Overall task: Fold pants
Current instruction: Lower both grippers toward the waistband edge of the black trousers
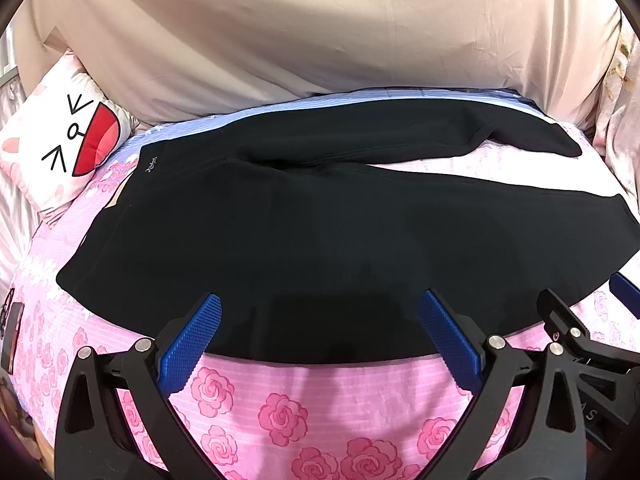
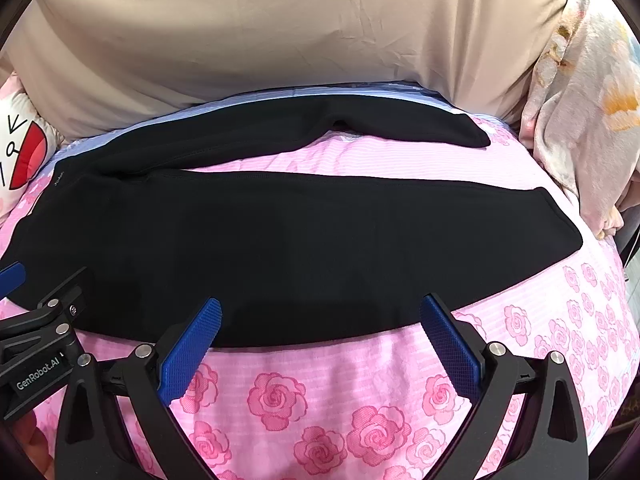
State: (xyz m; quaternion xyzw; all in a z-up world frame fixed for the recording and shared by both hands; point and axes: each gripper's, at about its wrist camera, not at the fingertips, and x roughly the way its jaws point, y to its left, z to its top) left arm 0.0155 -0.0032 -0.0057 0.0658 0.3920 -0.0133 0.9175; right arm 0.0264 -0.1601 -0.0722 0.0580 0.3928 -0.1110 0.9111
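Note:
Black pants [image 1: 320, 224] lie flat on the pink rose bedspread, waist to the left, two legs spread apart to the right; they also show in the right wrist view [image 2: 280, 240]. My left gripper [image 1: 320, 300] is open, its blue pads hovering over the near edge of the near leg. My right gripper [image 2: 320, 304] is open too, over the same near edge further right. The right gripper shows at the right edge of the left wrist view [image 1: 580, 320]. Neither holds anything.
The bedspread [image 2: 360, 408] covers the bed. A white cartoon-face pillow [image 1: 68, 140] lies at the far left. A beige sheet [image 1: 320, 32] hangs behind. A floral quilt [image 2: 580, 100] is bunched at the far right.

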